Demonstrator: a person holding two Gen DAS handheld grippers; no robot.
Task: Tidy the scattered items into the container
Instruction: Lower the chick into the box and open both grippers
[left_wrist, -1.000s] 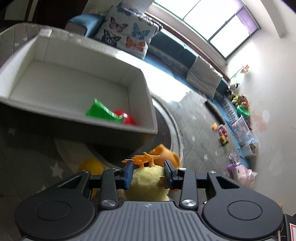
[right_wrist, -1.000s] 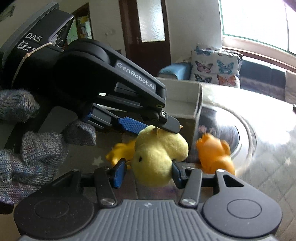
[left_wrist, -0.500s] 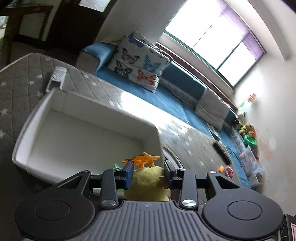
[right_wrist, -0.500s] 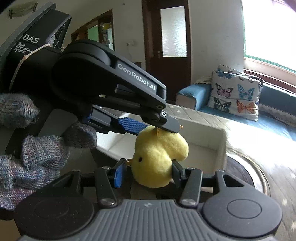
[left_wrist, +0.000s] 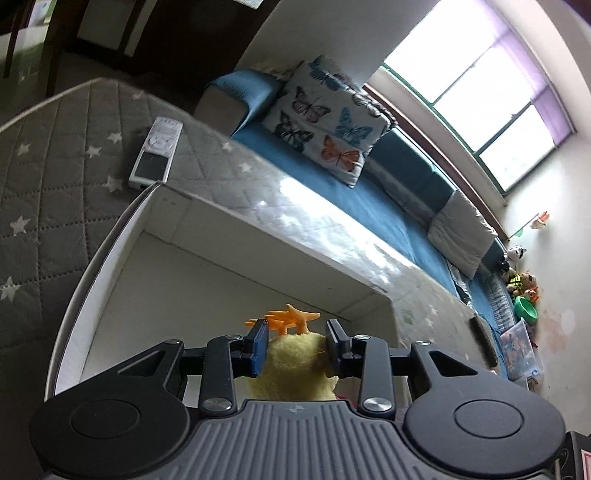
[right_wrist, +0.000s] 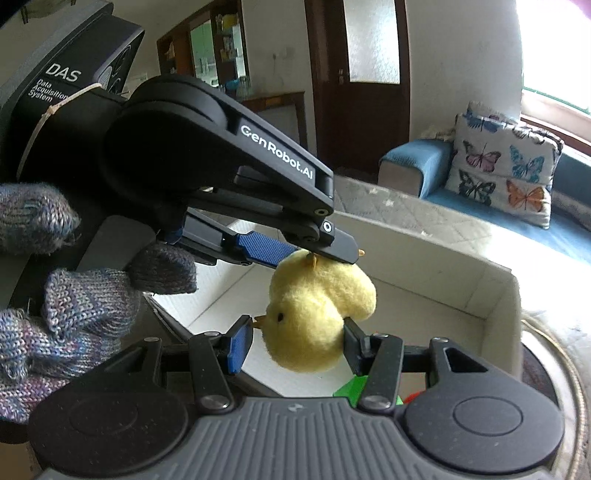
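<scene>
Daylight from a tall window (left_wrist: 476, 81) at the upper right of the left wrist frame fell across a blue sofa (left_wrist: 373, 206) and its butterfly-print cushion (left_wrist: 325, 122), with a grey star-quilted cover (left_wrist: 55, 177) spread at the left. A white remote control (left_wrist: 156, 150) lay on that cover, just beside the far corner of the open white container (left_wrist: 258, 236). At lower centre of the same frame, the left gripper (left_wrist: 295, 343) was clamped on a yellow plush chick (left_wrist: 293, 365), whose orange feet (left_wrist: 291, 317) stuck out beyond the blue-padded fingers (left_wrist: 257, 347), above the container's floor. The right wrist view showed the chick (right_wrist: 314, 310) hanging head-down from that gripper (right_wrist: 295, 253) over the container (right_wrist: 461, 288), a hand in a knitted glove (right_wrist: 66, 306) on the device at left. The right gripper (right_wrist: 295, 343) stood apart, its jaws released on either side of the chick's head; whether they touched it could not be told. A green toy (right_wrist: 351, 387) and a sliver of red (right_wrist: 412, 397) lay in the container at lower centre.
</scene>
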